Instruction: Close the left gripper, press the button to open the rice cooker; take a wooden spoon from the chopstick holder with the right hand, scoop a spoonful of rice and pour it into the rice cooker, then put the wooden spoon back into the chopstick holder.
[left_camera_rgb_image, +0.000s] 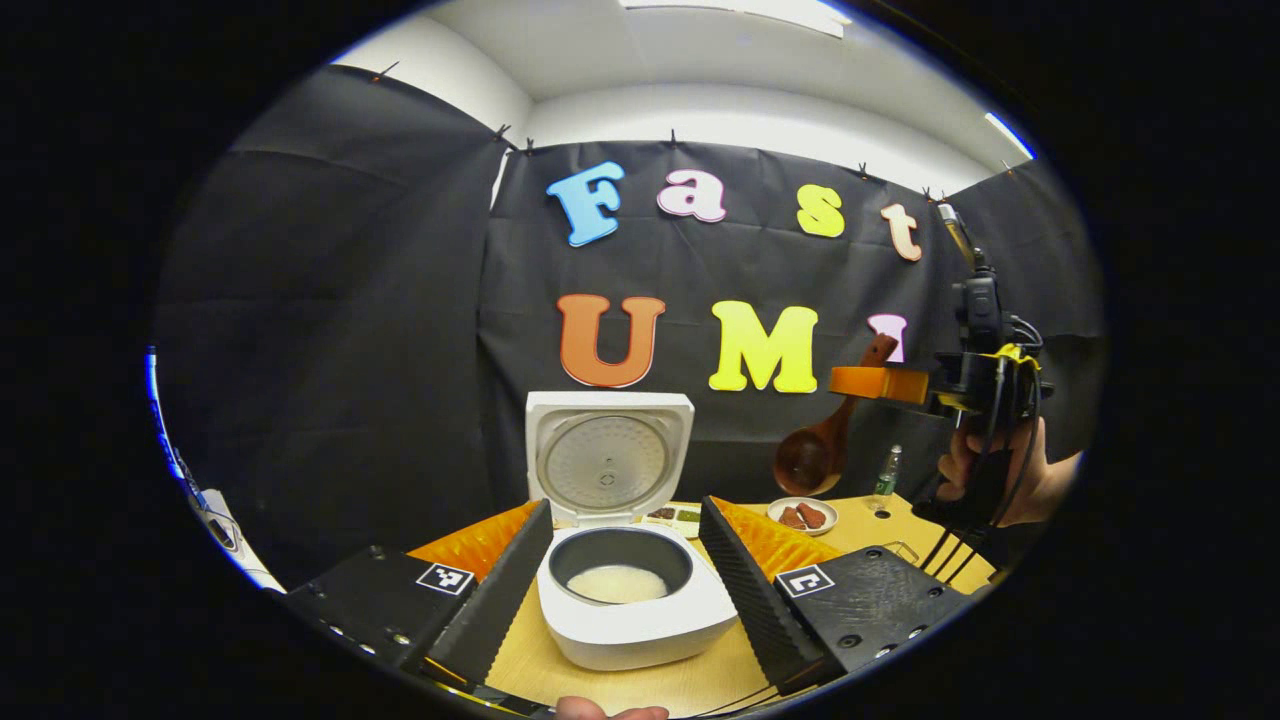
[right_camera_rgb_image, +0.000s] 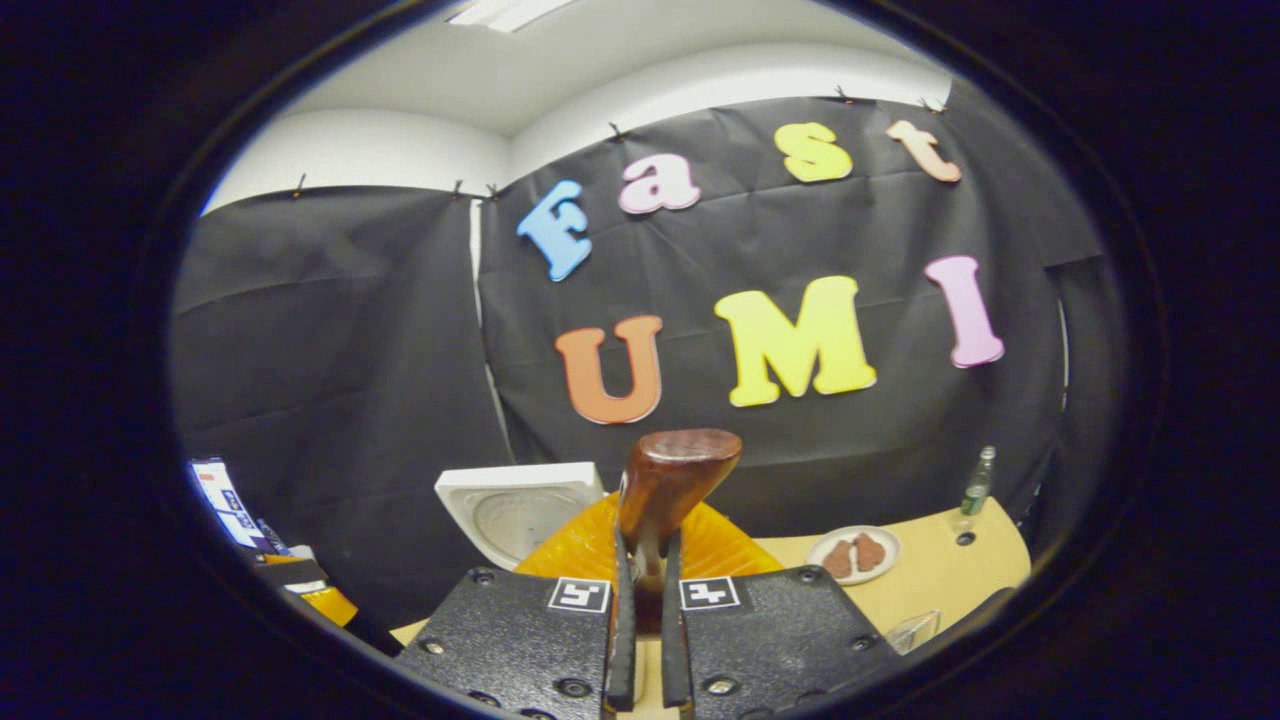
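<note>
The white rice cooker (left_camera_rgb_image: 640, 625) stands open on the table, lid (left_camera_rgb_image: 608, 455) raised, with rice in its dark inner pot (left_camera_rgb_image: 618, 582). My left gripper (left_camera_rgb_image: 625, 510) is open, its black fingers (left_camera_rgb_image: 495, 590) flanking the cooker. At the right, my right gripper (left_camera_rgb_image: 880, 385), held by a hand (left_camera_rgb_image: 1000, 480), is shut on the wooden spoon (left_camera_rgb_image: 812, 458), whose bowl hangs down above the table. In the right gripper view, the right gripper (right_camera_rgb_image: 640, 565) clamps the spoon handle (right_camera_rgb_image: 672, 480), which sticks up between the pads. The cooker lid (right_camera_rgb_image: 520, 505) lies beyond to the left.
A small plate with brown pieces (left_camera_rgb_image: 803, 516) (right_camera_rgb_image: 853, 553) and a small bottle (left_camera_rgb_image: 885, 475) (right_camera_rgb_image: 978, 482) stand on the wooden table (left_camera_rgb_image: 915, 530) at the back right. A little dish (left_camera_rgb_image: 675, 515) sits behind the cooker. The left gripper's body (right_camera_rgb_image: 300, 590) is at the lower left.
</note>
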